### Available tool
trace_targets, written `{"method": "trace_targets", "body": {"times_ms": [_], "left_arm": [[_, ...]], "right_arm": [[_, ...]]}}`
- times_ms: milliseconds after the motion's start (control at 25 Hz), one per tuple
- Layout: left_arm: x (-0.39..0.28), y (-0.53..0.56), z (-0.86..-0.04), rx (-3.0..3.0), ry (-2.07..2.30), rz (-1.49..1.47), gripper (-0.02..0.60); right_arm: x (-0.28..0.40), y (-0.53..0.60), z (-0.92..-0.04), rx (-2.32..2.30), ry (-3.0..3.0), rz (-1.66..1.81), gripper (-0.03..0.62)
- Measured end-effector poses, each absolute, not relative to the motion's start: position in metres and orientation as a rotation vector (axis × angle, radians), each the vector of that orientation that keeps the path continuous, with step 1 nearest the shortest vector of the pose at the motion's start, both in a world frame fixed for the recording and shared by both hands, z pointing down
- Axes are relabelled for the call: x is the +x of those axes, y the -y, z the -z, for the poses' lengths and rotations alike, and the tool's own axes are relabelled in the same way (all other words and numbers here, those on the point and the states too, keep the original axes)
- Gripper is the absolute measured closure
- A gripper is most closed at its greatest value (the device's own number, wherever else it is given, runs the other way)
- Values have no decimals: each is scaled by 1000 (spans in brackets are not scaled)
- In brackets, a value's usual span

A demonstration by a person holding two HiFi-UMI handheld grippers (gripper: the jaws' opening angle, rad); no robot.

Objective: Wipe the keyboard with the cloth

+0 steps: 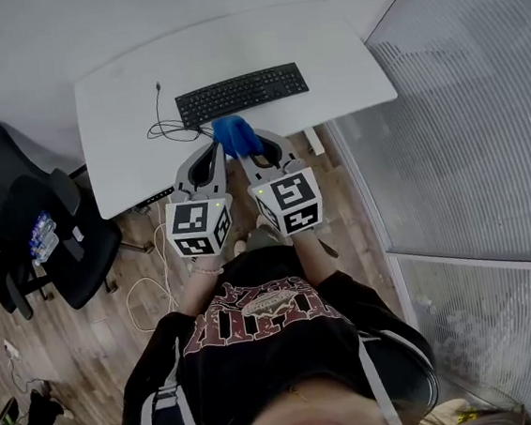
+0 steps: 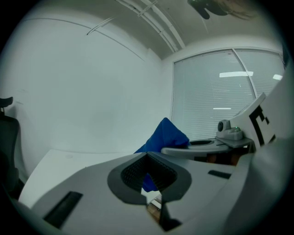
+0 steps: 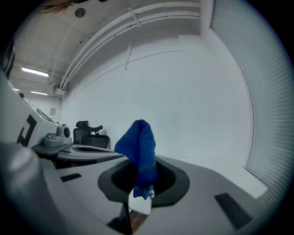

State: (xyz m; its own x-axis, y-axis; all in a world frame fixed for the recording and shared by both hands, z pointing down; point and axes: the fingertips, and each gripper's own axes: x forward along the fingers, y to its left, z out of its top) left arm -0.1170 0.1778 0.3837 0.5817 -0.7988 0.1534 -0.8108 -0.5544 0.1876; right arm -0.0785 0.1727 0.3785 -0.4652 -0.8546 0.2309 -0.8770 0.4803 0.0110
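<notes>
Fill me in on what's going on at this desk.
A person stands at the white desk with a hand-held gripper in each hand. The right hand-held gripper is shut on a blue cloth, held up in the air just short of the black keyboard. The left hand-held gripper is beside it, shut on nothing. Wiping has not yet begun.

White surface, rounded corners, set against wall. Black keyboard flat near its middle, slightly angled. Thin black cable loops loosely on bare top beside keyboard's left end.
</notes>
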Motion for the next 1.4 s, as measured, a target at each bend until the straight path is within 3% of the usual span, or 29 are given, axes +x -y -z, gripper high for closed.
{"method": "trace_targets", "body": {"times_ms": [520, 1400], "left_arm": [[-117, -106, -396, 2537, 1382, -79, 549], [-56, 5, -413, 2416, 1544, -104, 549]], "right_arm": [[-84, -99, -397, 1414, 2548, -189, 530], [-27, 10, -413, 1194, 2613, -203, 530]]}}
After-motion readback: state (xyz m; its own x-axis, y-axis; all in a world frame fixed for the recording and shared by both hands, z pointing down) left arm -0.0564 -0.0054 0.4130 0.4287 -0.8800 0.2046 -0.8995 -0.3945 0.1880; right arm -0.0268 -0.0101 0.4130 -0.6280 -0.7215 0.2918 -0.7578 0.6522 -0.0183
